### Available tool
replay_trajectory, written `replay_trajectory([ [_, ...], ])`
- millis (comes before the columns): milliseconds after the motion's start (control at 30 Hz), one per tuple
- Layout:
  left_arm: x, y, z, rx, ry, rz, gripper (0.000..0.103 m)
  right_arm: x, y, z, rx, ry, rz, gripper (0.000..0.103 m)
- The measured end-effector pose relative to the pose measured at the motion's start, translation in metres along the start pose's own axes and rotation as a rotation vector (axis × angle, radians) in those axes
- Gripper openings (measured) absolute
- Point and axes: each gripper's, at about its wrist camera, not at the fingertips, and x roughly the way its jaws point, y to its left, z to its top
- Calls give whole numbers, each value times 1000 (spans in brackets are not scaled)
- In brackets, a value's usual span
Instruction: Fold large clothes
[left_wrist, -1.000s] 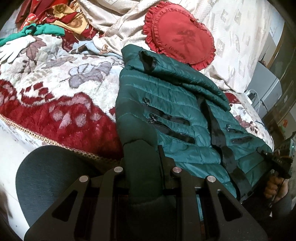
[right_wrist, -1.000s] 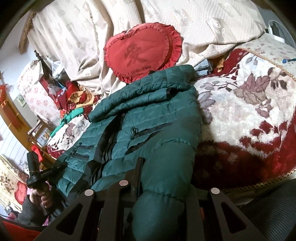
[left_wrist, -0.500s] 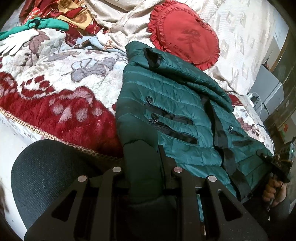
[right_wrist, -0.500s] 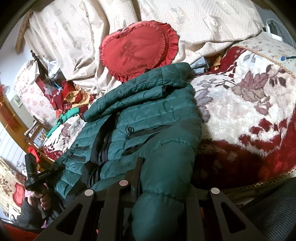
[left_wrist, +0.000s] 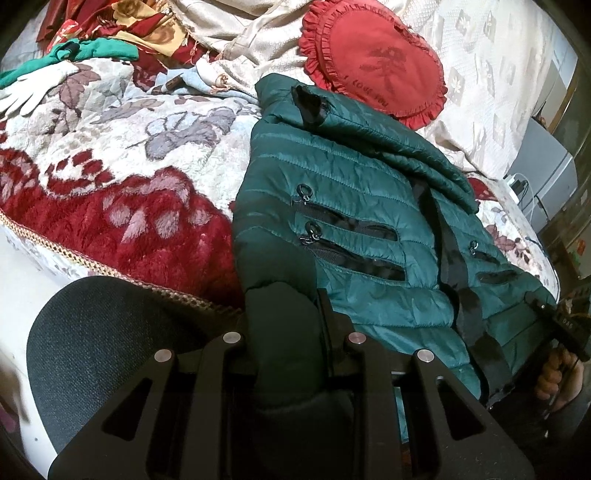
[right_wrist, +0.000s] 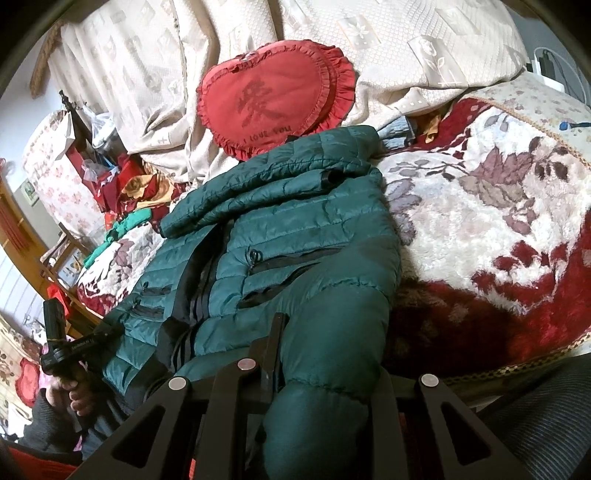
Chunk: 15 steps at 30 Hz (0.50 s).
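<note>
Left claw (left_wrist: 284, 317): jaws narrow, clamped on one near corner of the green puffer jacket (left_wrist: 354, 229); the padded hem bulges up between the fingers. Right claw (right_wrist: 328, 354): jaws nearly closed, clamped on the opposite near corner of the same hem.

From both claws the jacket runs away across the bed (left_wrist: 110, 206), front side up, zip pockets showing. Its long axis points from the held hem toward the red heart cushion (right_wrist: 269, 99); the collar end lies touching or just short of that cushion. A sleeve is folded across the chest, on the cushion side of the pockets.

Both claws sit at the end farthest from the cushion, equally near the hem. Judgement: the next fold carries the hem toward the cushion, over the chest.
</note>
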Motion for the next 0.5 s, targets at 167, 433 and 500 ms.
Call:
replay_trajectory([
  [167,1,0,0,1,4,1,21,1,0,0,5,10,-16,16],
  [433,4,-1,-1,9,28,20,21,3,-1,0,0,12,-39,16],
  [500,4,-1,-1,15,26,22,21,3,0,0,-3,10,-43,16],
])
